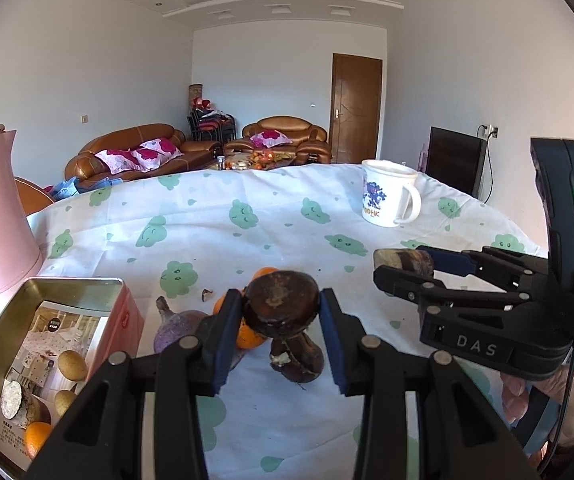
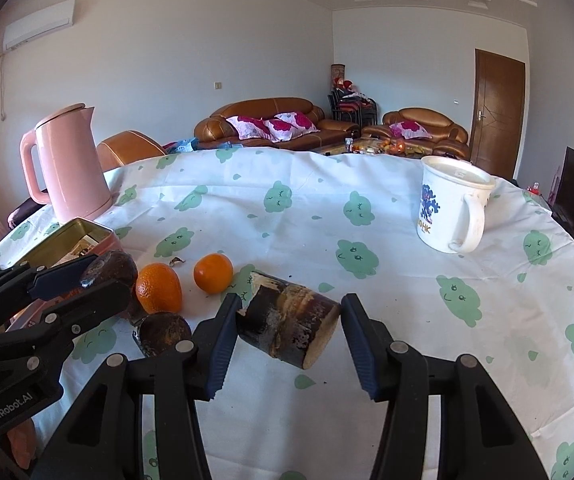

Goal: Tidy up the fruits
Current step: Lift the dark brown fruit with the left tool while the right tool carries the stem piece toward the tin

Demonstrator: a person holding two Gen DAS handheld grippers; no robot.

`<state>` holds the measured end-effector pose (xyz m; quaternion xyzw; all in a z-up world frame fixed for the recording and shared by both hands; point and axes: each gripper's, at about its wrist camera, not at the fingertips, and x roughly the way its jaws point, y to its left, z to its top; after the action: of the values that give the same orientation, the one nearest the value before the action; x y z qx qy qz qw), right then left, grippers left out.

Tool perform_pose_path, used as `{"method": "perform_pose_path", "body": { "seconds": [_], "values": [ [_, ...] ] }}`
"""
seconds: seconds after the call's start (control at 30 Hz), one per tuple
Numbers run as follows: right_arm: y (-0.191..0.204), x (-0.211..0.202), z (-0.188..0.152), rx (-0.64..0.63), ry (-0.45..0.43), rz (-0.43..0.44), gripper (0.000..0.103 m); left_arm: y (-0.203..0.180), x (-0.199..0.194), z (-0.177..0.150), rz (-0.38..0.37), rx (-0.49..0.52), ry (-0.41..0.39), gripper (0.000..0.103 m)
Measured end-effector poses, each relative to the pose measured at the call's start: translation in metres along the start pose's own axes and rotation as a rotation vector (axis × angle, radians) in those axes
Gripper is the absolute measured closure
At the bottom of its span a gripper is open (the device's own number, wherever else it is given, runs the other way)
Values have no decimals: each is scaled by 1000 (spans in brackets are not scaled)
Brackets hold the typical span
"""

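While the left gripper (image 1: 281, 312) squeezes a dark round fruit (image 1: 281, 306) between its two jaws and holds it up off the table (image 1: 287, 220), the right gripper (image 2: 289, 320) has a brown stick piece (image 2: 289, 322) between its jaws. Its left jaw touches the piece, but there is a small gap at the right jaw, so I cannot tell if the hold is tight.

Near the left edge of the table sits an open tin box (image 1: 67, 292). Inside it lie two small tan fruits (image 1: 71, 365), one orange (image 1: 37, 438) and one cut stick piece (image 1: 21, 402), on top of a picture card.

On the cloth beside the tin lie two oranges (image 2: 159, 287), another dark fruit (image 2: 163, 333) and a purple fruit (image 1: 175, 328). A pink kettle (image 2: 69, 164) stands past the tin. A white mug (image 2: 453, 204) stands near the far right edge.
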<state>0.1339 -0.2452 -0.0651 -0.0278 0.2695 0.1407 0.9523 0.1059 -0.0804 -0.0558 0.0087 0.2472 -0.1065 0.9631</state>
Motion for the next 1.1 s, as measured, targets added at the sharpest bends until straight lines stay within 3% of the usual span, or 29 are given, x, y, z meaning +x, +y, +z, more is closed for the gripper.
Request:
{"method": "perform_pose_path", "body": {
  "seconds": [1.1],
  "values": [
    [11,-49,-9,-70,-252,45,50,-4,-25,-2,51,23,-132,62]
  ]
}}
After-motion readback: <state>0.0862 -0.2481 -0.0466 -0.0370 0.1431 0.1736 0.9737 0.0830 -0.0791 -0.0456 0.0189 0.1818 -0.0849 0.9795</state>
